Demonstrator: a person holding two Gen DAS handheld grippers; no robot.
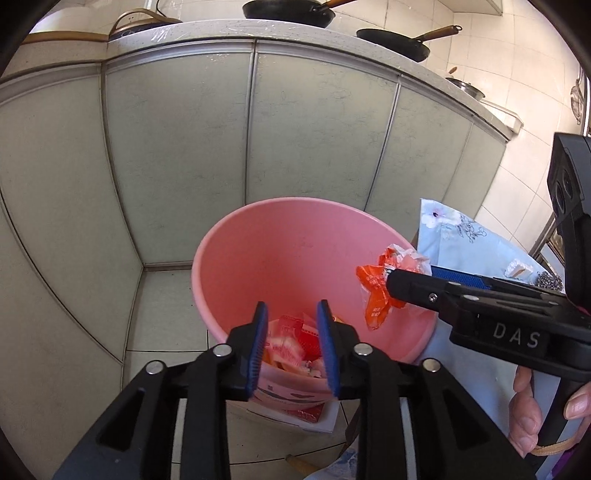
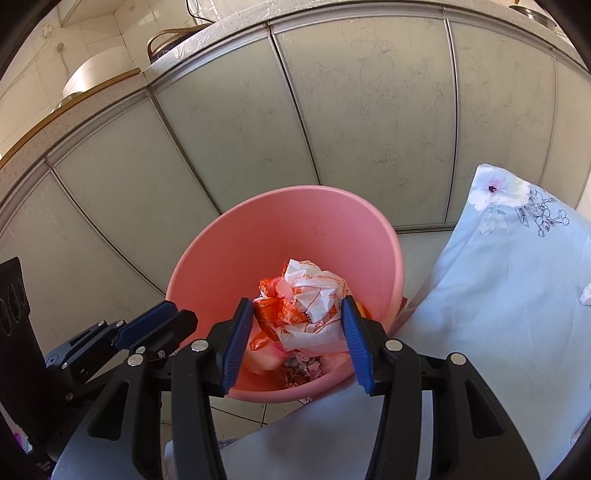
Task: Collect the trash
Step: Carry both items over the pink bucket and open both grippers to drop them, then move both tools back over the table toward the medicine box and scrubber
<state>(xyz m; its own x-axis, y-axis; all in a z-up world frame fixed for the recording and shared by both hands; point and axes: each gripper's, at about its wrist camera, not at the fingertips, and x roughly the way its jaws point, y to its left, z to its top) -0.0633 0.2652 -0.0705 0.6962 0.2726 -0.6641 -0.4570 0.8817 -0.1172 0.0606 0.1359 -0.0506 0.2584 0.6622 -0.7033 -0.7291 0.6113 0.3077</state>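
Observation:
A pink bucket [image 1: 280, 258] [image 2: 314, 221] stands on the tiled floor against the cabinet doors, with wrappers and scraps [image 1: 295, 343] [image 2: 299, 363] lying at its bottom. My left gripper [image 1: 292, 306] [image 2: 166, 314] hovers over the bucket's near rim, open, and its blue pads press on nothing. My right gripper [image 2: 296, 301] [image 1: 395, 275] comes in from the right, shut on a crumpled orange and white wrapper [image 2: 314, 291] [image 1: 376, 291]. That wrapper hangs above the bucket's mouth.
Pale green cabinet doors [image 1: 184, 147] rise right behind the bucket, under a counter with black pans [image 1: 288, 13]. A light blue floral cloth [image 2: 509, 277] covers a surface right of the bucket. A hand [image 1: 528, 417] grips the right gripper's handle.

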